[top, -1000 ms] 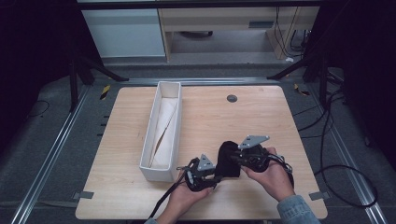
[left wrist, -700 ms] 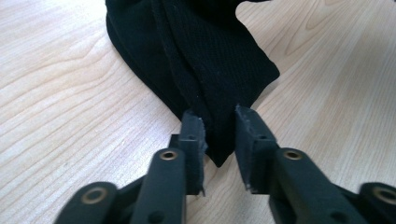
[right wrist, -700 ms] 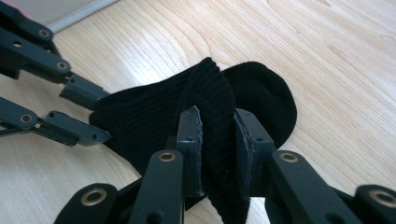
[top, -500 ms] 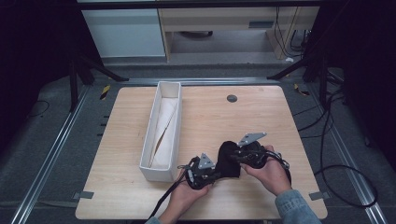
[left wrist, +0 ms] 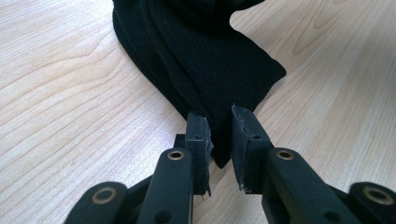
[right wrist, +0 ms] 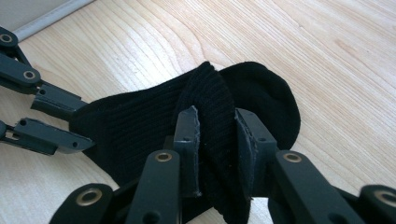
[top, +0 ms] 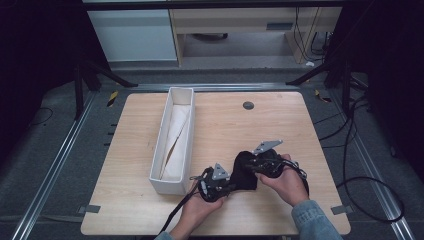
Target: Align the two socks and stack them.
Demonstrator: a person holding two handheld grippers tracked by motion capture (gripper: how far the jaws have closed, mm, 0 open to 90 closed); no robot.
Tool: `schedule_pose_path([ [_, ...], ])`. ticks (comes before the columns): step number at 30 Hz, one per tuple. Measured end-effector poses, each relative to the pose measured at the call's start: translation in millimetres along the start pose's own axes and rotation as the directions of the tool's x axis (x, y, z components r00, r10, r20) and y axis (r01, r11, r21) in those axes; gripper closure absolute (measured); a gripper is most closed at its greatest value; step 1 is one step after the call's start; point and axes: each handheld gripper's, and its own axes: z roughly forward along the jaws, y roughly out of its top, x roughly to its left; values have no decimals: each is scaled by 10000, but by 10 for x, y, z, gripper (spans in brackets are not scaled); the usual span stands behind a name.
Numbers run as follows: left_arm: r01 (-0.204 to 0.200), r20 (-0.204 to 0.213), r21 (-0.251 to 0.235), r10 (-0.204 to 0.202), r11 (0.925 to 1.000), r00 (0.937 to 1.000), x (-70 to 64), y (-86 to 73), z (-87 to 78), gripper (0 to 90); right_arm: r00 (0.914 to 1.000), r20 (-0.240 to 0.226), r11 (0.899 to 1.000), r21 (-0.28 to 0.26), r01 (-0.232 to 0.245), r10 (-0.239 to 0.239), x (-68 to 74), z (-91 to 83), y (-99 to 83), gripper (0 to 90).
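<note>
A light wooden table (top: 280, 125) fills the middle of the high view, and a long white box (top: 167, 170) with pale fabric inside stands on it left of centre, running from the upper middle toward the lower left. A black sock (top: 244, 170) lies on the bare wood in the lower middle of the frame, to the right of the box and apart from it. The right gripper (right wrist: 217, 135) clamps a folded ribbed part of the sock between its jaws, lifting a ridge of cloth. The left gripper (left wrist: 219, 128) pinches the sock's edge at the lower centre of its own view.
</note>
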Motion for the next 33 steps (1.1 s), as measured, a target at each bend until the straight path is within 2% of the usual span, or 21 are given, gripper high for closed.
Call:
schedule_pose_path([
  [22, -51, -92, 132, 53, 9999, 9999, 16, 60, 42, 776, 9994, 170, 9995, -53, -312, 313, -123, 69, -15, 623],
  [33, -79, -65, 65, 80, 9999, 9999, -8, 107, 41, 775, 9975, 562, 9986, -328, -419, 437, -180, 15, -12, 552],
])
